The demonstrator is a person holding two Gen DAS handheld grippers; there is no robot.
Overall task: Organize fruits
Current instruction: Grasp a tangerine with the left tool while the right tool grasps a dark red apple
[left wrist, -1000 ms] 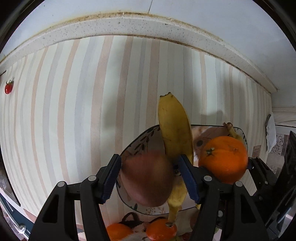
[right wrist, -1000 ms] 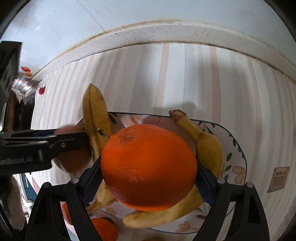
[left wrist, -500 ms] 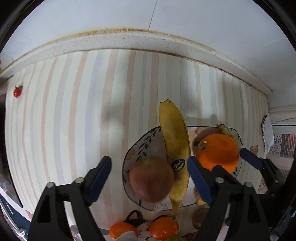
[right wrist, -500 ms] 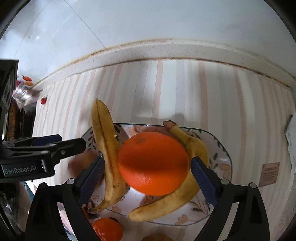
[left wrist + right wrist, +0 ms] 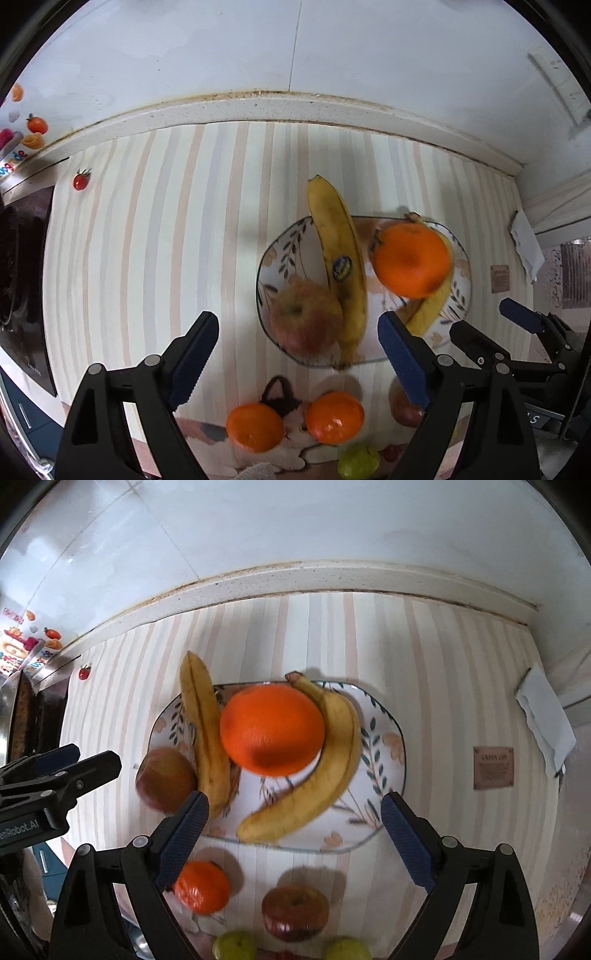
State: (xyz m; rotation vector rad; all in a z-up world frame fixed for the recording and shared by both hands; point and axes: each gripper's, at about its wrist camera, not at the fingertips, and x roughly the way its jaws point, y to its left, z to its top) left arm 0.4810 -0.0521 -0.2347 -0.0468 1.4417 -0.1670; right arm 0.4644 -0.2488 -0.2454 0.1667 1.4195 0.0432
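Hovering over the plate [image 5: 391, 716]: left tongs [image 5: 299, 354] and right tongs [image 5: 291, 830] are spread wide, empty. Apple [image 5: 304, 319] and orange [image 5: 271, 729] are plated. Next, a desk tangerine [image 5: 201, 886] is to be grasped.

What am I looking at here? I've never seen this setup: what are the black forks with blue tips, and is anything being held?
They are two-finger tools that a person carries, one per hand, each with a camera looking down along its fingers. One picture is from the left hand-held gripper, the other from the right hand-held gripper. Both are open and hold nothing; their jaws have just been opening. Below, on a striped cloth, a plate carries two bananas, a large orange and an apple. More oranges and apples lie nearer the camera, off the plate.
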